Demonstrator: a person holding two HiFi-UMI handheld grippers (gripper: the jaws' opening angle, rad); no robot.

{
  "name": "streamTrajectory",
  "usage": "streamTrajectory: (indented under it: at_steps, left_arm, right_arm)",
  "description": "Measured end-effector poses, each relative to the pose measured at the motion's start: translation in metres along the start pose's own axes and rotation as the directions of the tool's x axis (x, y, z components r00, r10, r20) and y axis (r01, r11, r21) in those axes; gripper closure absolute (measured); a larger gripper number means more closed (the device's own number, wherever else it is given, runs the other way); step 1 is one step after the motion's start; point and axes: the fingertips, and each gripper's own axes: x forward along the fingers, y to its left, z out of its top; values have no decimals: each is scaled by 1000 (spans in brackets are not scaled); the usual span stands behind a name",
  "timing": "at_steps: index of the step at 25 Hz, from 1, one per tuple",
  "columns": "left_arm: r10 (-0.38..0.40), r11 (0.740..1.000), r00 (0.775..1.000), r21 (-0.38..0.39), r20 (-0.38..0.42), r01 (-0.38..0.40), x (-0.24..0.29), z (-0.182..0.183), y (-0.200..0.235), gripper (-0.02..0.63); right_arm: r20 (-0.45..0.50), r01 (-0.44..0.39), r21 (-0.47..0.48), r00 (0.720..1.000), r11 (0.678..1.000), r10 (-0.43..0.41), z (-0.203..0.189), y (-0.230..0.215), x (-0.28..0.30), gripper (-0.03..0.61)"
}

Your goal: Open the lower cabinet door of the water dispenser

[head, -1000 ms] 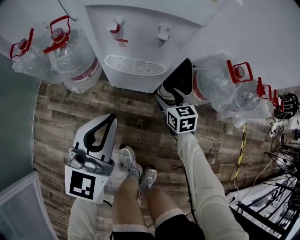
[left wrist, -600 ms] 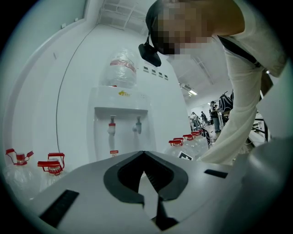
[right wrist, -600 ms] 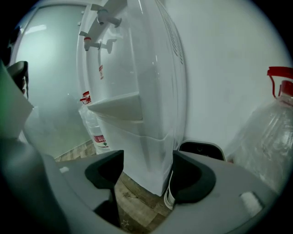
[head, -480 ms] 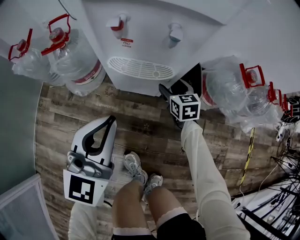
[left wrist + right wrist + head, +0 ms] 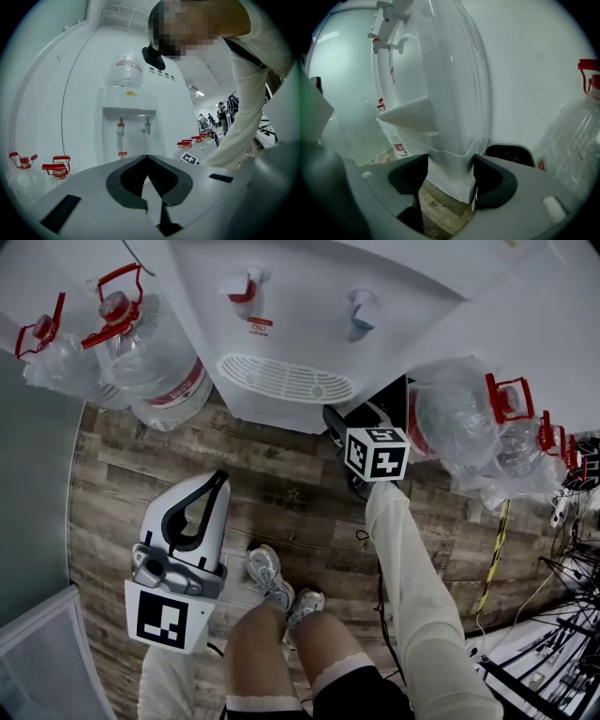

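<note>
Our right gripper (image 5: 450, 165) was just closing; the cabinet door (image 5: 447, 183) edge sits between its loose fingers. We squeeze tight, then pull. Our left gripper (image 5: 148, 159) is clenched, empty.

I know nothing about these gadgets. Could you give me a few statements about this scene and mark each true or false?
1. The water dispenser has a red tap and a blue tap. True.
2. The left gripper holds a bottle. False: its jaws are together on nothing, above the floor.
3. Large water bottles sit on both sides of the dispenser. True: some at the left, some at the right.
4. The right gripper is shut tight. False: its jaws stand wide apart, having just closed a little, with the dispenser's lower corner between them.
5. The floor is carpeted. False: it shows wood-look planks.
</note>
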Motion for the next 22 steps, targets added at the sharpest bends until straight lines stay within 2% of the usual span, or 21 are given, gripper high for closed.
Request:
streamTrajectory:
  at_steps: [15, 19, 22]
  left_arm:
    - [-25, 1000, 1000, -7, -12, 25, 2, 12, -16, 614]
    - [-17, 1000, 1000, -18, -12, 17, -7, 21, -20, 614]
    - [-12, 1000, 1000, -22, -10, 12, -14, 27, -23, 614]
  right_arm:
    - [10, -14, 21, 1000, 1000, 13, -36, 29, -43, 347]
    - [-15, -21, -4, 1000, 1000, 21, -52, 45, -60, 399]
    - [-34, -37, -25, 999, 999, 36, -63, 59, -71, 412]
